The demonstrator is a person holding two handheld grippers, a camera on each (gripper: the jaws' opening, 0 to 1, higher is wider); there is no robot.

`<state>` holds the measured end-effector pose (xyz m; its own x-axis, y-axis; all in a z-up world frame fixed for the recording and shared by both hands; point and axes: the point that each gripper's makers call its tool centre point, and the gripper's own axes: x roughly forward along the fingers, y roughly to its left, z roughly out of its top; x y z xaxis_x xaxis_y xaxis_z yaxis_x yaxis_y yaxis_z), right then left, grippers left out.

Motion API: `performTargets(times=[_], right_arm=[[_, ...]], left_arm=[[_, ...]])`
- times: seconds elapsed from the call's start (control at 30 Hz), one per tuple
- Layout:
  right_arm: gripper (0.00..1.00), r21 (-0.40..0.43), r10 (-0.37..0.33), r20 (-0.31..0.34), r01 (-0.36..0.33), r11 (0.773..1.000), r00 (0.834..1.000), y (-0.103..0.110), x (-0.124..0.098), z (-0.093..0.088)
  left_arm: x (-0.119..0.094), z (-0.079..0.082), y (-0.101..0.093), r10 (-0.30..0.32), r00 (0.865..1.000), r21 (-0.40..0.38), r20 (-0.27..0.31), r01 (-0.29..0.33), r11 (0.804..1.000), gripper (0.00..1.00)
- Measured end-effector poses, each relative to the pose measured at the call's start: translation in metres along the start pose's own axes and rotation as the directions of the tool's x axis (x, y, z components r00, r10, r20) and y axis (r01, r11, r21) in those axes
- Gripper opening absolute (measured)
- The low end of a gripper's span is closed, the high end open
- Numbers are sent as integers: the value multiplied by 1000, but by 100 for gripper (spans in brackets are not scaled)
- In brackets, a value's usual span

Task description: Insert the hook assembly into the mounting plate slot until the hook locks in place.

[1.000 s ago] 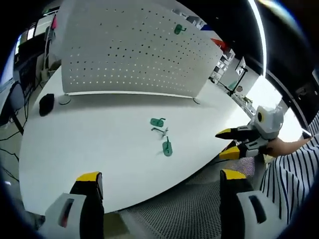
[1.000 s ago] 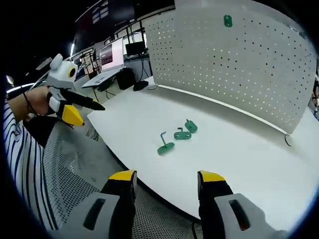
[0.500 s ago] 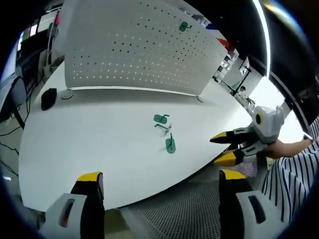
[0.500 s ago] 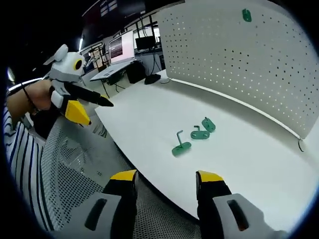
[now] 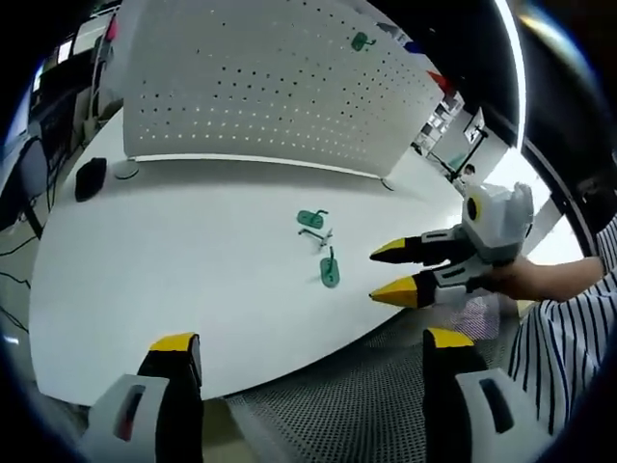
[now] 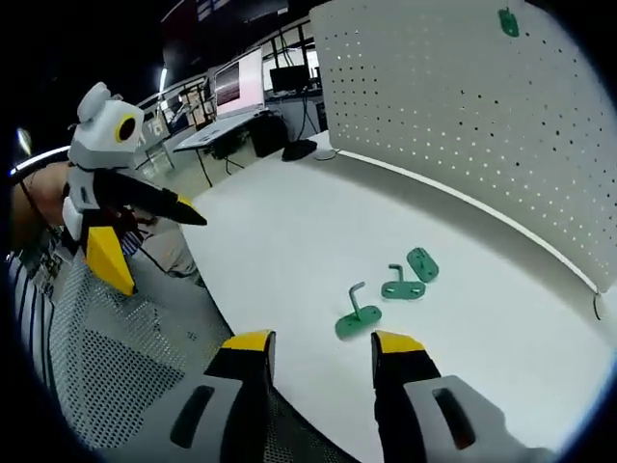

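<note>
White table (image 5: 174, 251) backed by an upright pegboard (image 6: 463, 106), one green plate (image 6: 507, 21) mounted high on it; three green hook pieces (image 6: 386, 294) lie loose mid-table, apparently touching; right gripper (image 6: 317, 345), jaws apart and empty, is nearer, nearest hook (image 6: 357, 316) just ahead; left gripper (image 5: 313, 345) wide, empty.

Both views look from off the white table's (image 5: 174, 280) near edge toward the pegboard (image 5: 260, 87): left gripper view from farther back, right gripper view seemingly nearer. They share the green hooks (image 5: 323, 251) (image 6: 386, 294).
</note>
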<state>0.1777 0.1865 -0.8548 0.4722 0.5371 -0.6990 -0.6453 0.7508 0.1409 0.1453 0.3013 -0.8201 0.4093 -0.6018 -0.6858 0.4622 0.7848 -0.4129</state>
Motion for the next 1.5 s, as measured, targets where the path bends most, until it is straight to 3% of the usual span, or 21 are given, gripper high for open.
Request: performTargets(times=[0.37,0.63,0.87,1.23,1.5], right_arm=[[30,27,9,-37,-8,1000,999,-10,35,3],[23,-5,13,-81,-13,1000,997,-16,54,5],[14,-2,-11,-115,10,1000,993,-20,63,7],[2,22,-26,-115,29,999,993,-20,72,20],[0,3,-46,-123,47,999,991,-21,70,20]], left_arm=[[2,-1,1,-1,1000,-2,-15,1,1000,97],[5,-8,0,-9,999,-15,-37,9,1000,96],[7,-14,-3,-18,999,-23,-48,16,1000,96],[7,-13,1,-12,999,-30,-47,10,999,96],[7,-13,1,-14,999,-33,-42,12,999,96]])
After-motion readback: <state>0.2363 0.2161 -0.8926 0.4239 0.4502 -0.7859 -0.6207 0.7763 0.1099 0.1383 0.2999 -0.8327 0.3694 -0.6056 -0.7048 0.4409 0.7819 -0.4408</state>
